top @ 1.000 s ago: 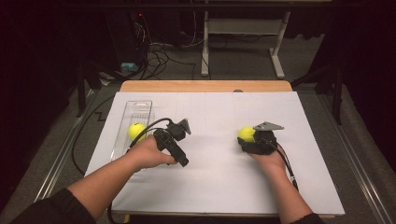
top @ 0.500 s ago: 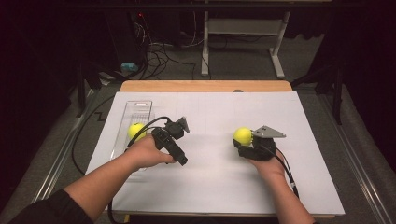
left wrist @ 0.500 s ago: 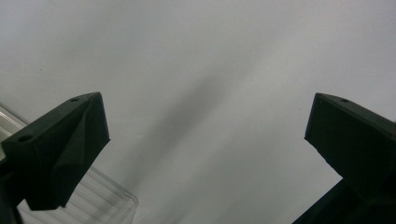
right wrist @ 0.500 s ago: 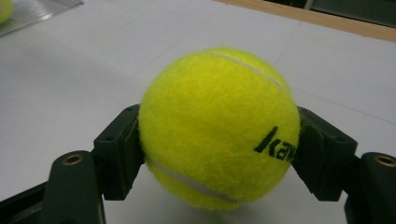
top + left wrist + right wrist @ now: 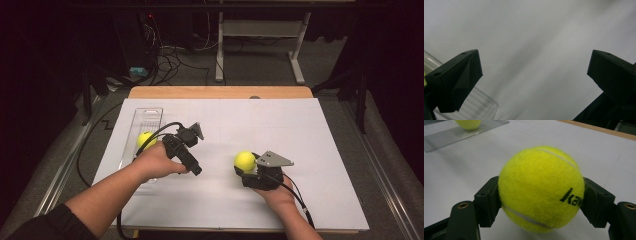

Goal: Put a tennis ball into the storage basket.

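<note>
Two tennis balls: we clamp one in our right gripper mid-table; the clear tray, holding the other, lies leftward beside our left gripper, jaws apart.

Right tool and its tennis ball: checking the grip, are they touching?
Touching. The right gripper view shows the right tool with both jaws pressed against the tennis ball.
</note>
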The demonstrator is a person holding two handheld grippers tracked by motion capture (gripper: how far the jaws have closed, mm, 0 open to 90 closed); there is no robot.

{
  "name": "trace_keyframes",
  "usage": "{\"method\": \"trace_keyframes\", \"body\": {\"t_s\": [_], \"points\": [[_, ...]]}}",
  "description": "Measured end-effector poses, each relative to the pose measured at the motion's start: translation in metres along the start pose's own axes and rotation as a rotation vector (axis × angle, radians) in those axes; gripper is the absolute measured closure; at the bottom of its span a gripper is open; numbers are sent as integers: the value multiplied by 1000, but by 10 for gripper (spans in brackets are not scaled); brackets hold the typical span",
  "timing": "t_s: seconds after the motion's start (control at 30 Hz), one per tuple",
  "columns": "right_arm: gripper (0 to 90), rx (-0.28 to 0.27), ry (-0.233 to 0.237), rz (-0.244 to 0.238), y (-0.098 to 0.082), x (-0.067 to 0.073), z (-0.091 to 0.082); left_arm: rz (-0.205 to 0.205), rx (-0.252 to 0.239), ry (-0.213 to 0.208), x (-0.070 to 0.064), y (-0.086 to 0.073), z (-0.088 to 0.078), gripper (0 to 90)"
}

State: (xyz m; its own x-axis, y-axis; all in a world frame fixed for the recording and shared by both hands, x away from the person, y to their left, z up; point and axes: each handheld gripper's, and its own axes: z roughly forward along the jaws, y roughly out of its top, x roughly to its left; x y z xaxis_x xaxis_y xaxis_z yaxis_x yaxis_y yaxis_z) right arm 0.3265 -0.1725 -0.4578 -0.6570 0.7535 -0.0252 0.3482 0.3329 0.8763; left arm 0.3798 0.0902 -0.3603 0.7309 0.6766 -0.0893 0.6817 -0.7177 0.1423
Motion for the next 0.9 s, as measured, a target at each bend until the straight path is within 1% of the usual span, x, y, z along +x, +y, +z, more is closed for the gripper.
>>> {"method": "trace_keyframes", "body": {"t_s": [0.17, 0.2, 0.3, 0.33, 0.43, 0.47, 0.5, 0.53, 0.57, 0.6, 0.67, 0.7, 0.8, 0.83, 0.87, 0.9], "points": [[267, -15, 46, -34, 1, 19, 0, 2, -10, -6, -2, 0, -5, 6], [267, -18, 53, -33, 1, 21, 0, 3, -10, 1, -3, 0, -6, 6], [267, -30, 84, -39, 2, 32, 2, 6, -10, -4, -3, -1, -9, 6], [267, -34, 92, -47, 2, 35, 2, 14, -3, -1, -4, 0, -10, 6], [266, -37, 112, -69, 3, 44, 3, 18, -8, -7, -7, 0, -13, 6], [267, -41, 117, -66, 4, 47, 4, 15, -17, -6, -9, 0, -13, 6], [267, -41, 124, -74, 4, 50, 4, 23, -13, -4, -10, 1, -14, 6], [267, -47, 128, -76, 4, 52, 5, 20, -18, -5, -11, 1, -15, 6], [267, -50, 131, -81, 4, 54, 6, 30, -11, -9, -12, 2, -15, 6], [267, -46, 134, -85, 4, 56, 6, 27, -19, -6, -14, 2, -15, 6], [266, -48, 143, -96, 4, 58, 7, 31, -16, -9, -17, 4, -16, 6], [267, -55, 143, -89, 4, 60, 8, 36, -16, -15, -18, 4, -16, 6], [266, -63, 154, -93, 4, 62, 10, 50, -17, -27, -25, 7, -15, 6], [266, -58, 160, -92, 4, 62, 9, 55, -17, -28, -28, 9, -15, 6], [266, -58, 160, -92, 4, 62, 9, 55, -17, -28, -28, 9, -15, 6], [266, -66, 169, -87, 5, 65, 10, 75, -12, -34, -30, 13, -14, 6]]}}
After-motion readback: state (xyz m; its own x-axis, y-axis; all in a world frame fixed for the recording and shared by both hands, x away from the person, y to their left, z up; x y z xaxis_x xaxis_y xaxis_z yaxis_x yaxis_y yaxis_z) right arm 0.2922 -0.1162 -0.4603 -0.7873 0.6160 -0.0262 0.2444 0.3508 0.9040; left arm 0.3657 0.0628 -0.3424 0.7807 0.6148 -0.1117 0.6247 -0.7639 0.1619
